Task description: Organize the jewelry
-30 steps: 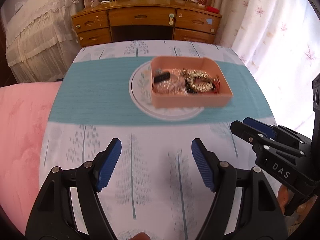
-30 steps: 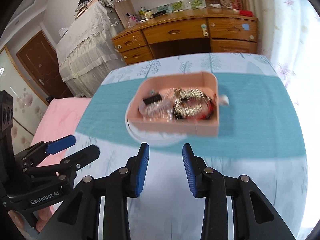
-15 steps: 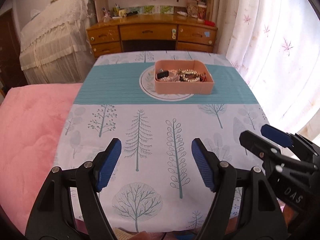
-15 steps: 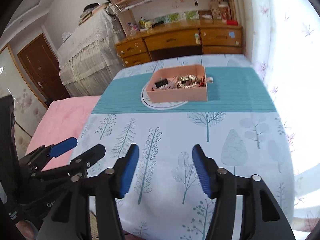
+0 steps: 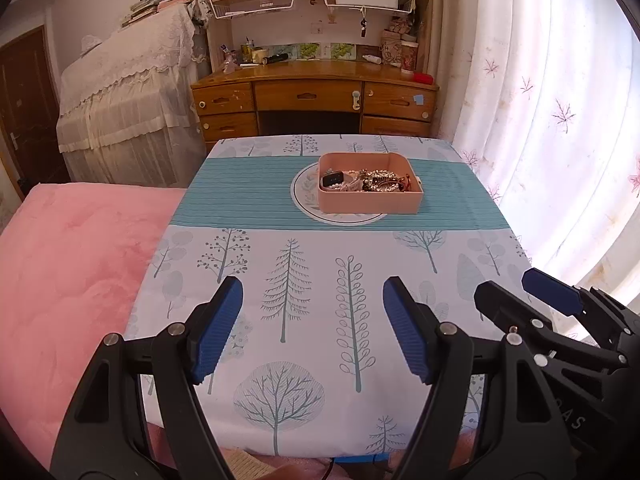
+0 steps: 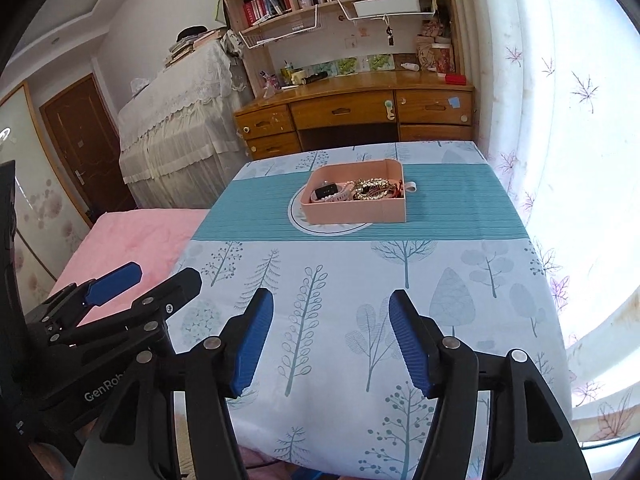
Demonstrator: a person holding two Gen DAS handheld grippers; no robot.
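Note:
A pink box (image 5: 370,202) (image 6: 352,212) full of jewelry stands on a round white plate (image 5: 306,204) (image 6: 296,216) far across the table. In it lie a watch with a dark face (image 5: 333,179) (image 6: 325,191) and a tangle of chains and beads (image 5: 378,181) (image 6: 374,189). My left gripper (image 5: 312,326) is open over the near edge of the table, nothing between its blue pads. My right gripper (image 6: 331,336) hovers beside it, also open and empty. Each gripper shows in the other's view, the right gripper (image 5: 520,294) at right and the left gripper (image 6: 148,280) at left.
The table wears a tree-print cloth (image 5: 304,300) with a teal band (image 5: 240,196). A pink blanket (image 5: 72,264) lies to the left, a curtain (image 5: 540,120) hangs at right. A wooden desk (image 5: 316,100) with shelves stands behind the table.
Both grippers pulled back and up from the pink box to the table's near edge. The right gripper's jaws spread wider. The box and jewelry stayed put.

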